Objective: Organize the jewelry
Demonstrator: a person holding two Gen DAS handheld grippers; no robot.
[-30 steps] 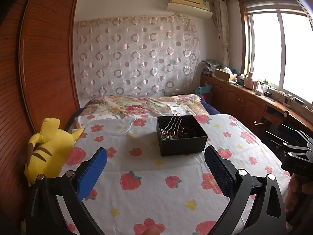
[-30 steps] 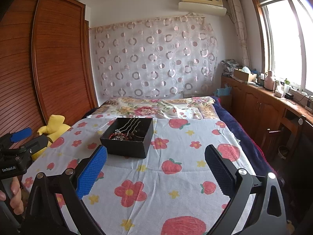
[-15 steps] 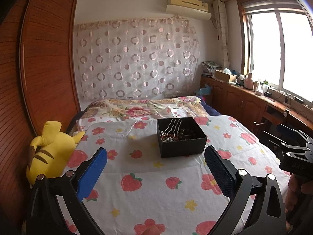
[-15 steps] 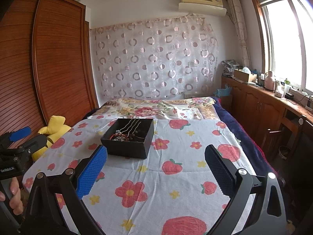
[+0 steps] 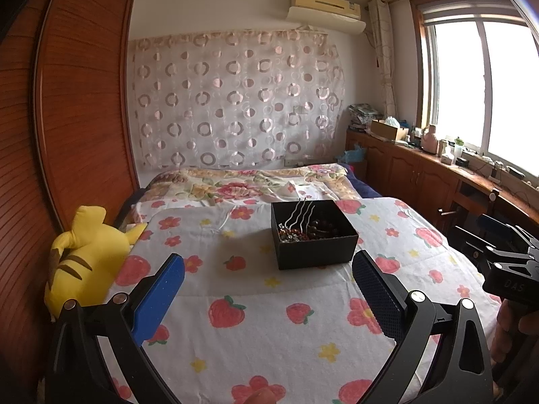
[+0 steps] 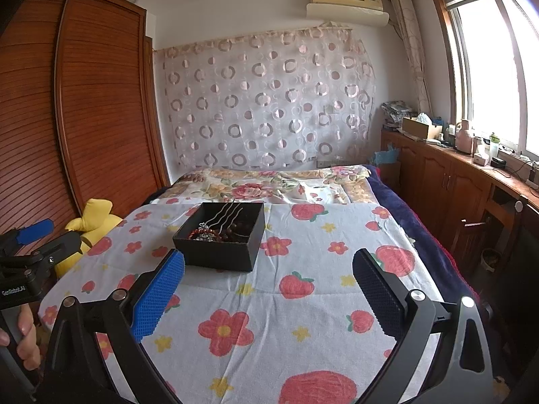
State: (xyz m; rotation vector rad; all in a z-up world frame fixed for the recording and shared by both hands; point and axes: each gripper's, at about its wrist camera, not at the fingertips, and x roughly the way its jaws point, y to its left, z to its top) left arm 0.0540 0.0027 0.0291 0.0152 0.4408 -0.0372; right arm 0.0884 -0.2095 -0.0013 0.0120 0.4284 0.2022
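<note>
On the bed (image 5: 269,320), which is covered by a white blanket printed with strawberries and flowers, a black open box (image 5: 313,235) is set toward the far half of the blanket. Inside the box, a tangle of jewelry (image 5: 303,229) is seen: wavy silver hairpins (image 5: 299,212) leaning against the back wall, dark beads and small metallic pieces; finer detail cannot be told. The left claw (image 5: 267,289) is held above the blanket in front of the box, with its blue pads spread wide apart and nothing between them. The right claw (image 6: 267,289) is likewise held wide apart and empty, with the box (image 6: 220,235) ahead and to its left, apart from both pads. A yellow plush toy (image 5: 84,262) is propped at the left edge of the bed, against the wooden wardrobe (image 5: 67,118). A circle-patterned curtain (image 5: 235,101) is hung on the far wall, and a wooden cabinet (image 5: 421,171) is placed under the window (image 5: 478,91).
</note>
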